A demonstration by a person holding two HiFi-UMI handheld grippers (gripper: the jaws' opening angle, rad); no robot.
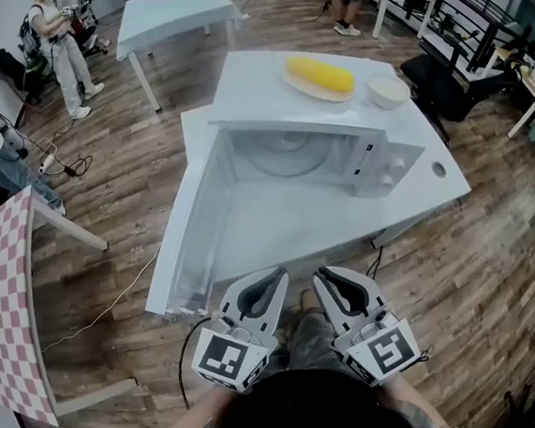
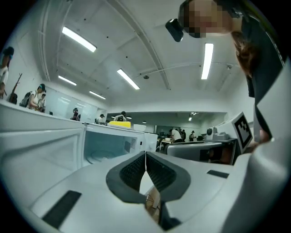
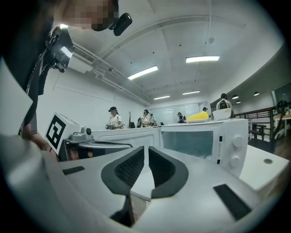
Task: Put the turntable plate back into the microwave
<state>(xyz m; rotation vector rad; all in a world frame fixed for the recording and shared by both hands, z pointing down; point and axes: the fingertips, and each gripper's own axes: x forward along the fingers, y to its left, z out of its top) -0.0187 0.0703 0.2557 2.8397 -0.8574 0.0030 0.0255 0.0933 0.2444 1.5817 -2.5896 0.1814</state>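
My left gripper (image 1: 272,281) and my right gripper (image 1: 326,278) hang side by side at the bottom middle of the head view, close to my body. The left one's jaws touch at the tips. The right one's jaws are almost together, with just a thin slit between them. Both hold nothing.

In front of them, in the middle of the frame, is the white microwave (image 1: 376,165). Its door (image 1: 194,234) swings wide open to the left, and the door's near corner comes just beside my left gripper. The boxy hole of the microwave is open toward me.

The turntable plate (image 1: 285,155) lies flat inside, at the back of the hole. It is round and see-through (like glass).

The microwave sits on a smooth white table (image 1: 439,187) with straight edges. On top of the microwave, in the upper middle of the frame, are a long yellow food (image 1: 322,76) on a dish and a small round white bowl (image 1: 388,91) just beside it.

All around is a brown wood floor (image 1: 121,157). At the far left edge is a red and white checked cloth (image 1: 3,300).
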